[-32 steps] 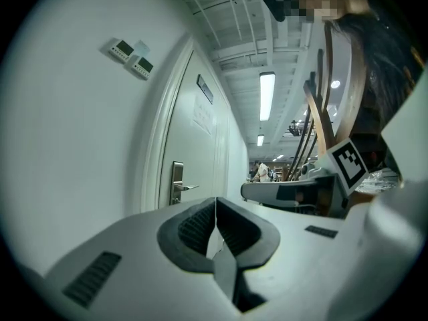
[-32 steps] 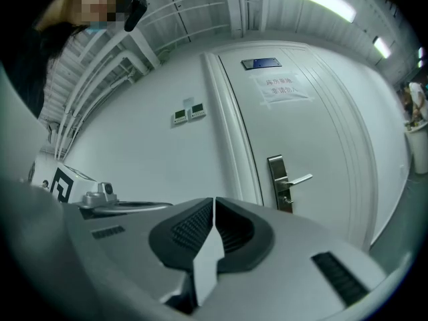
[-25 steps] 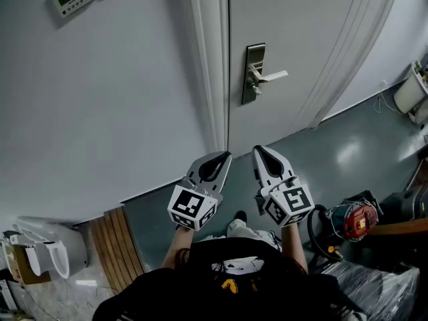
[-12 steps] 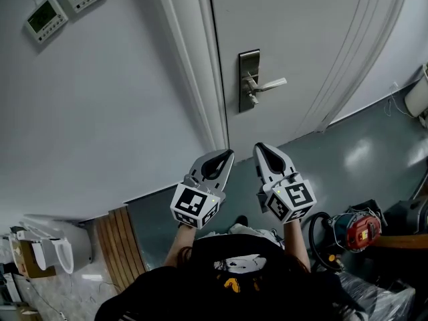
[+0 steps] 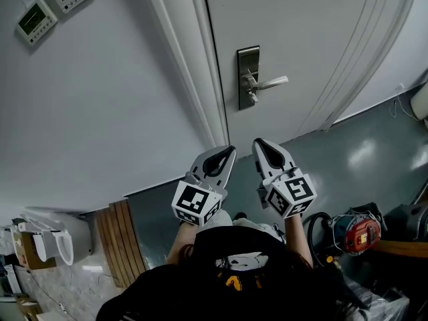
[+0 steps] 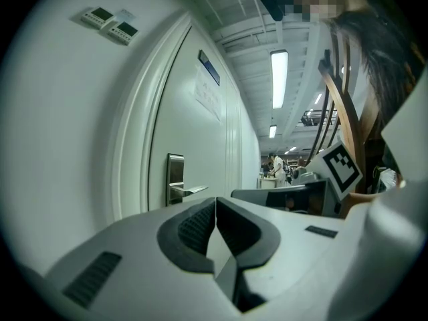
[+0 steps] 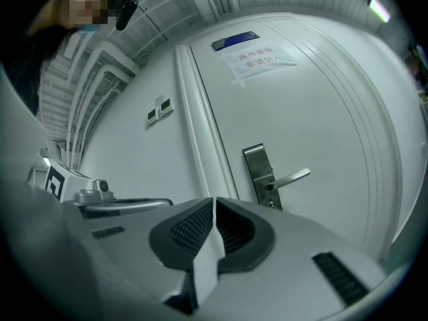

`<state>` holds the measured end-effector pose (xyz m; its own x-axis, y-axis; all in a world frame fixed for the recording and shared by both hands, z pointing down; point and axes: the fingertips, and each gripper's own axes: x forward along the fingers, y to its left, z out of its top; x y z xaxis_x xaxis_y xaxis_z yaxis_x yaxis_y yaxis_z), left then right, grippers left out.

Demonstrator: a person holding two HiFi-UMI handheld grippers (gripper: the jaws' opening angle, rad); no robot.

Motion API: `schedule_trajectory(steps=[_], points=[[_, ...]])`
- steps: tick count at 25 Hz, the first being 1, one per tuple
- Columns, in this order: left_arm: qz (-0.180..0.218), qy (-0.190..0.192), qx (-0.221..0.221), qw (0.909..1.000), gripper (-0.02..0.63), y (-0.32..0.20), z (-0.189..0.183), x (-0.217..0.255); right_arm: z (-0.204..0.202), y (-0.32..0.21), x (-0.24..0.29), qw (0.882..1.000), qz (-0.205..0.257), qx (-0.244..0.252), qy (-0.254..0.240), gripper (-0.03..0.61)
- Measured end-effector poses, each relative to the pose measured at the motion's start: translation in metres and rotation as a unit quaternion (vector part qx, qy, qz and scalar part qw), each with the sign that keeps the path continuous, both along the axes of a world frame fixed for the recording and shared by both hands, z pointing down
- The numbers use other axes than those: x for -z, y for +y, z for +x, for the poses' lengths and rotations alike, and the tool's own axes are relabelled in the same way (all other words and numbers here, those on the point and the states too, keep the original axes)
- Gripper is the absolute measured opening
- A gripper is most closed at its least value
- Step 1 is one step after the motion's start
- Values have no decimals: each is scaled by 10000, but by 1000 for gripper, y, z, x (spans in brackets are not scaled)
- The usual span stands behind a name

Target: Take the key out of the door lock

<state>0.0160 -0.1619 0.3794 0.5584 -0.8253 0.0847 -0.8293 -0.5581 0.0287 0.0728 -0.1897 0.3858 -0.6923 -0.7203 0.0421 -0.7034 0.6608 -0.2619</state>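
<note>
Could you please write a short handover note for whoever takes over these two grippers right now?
Left gripper: jaws shut, nothing between them.
Right gripper: jaws shut, nothing between them.
Both are held in front of the white door, well short of it.
The brushed-metal lock plate with its silver lever handle sits near the door's left edge, ahead of the grippers. A small thing just below the lever may be the key, but it is too small to tell.
Done: nothing yet.
Left: close in on the lock, open one gripper, grip the key and draw it out.
</note>
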Motion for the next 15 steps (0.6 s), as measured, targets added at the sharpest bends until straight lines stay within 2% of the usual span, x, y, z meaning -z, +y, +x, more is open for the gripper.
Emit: schedule_trajectory(steps=[5, 15], points=[[-105, -11, 76, 9999, 9, 4, -2, -8, -4, -1, -10, 9999, -118, 107, -6, 9], [-123, -50, 120, 9998, 9, 1, -4, -12, -9, -13, -16, 9986, -331, 197, -350, 9]])
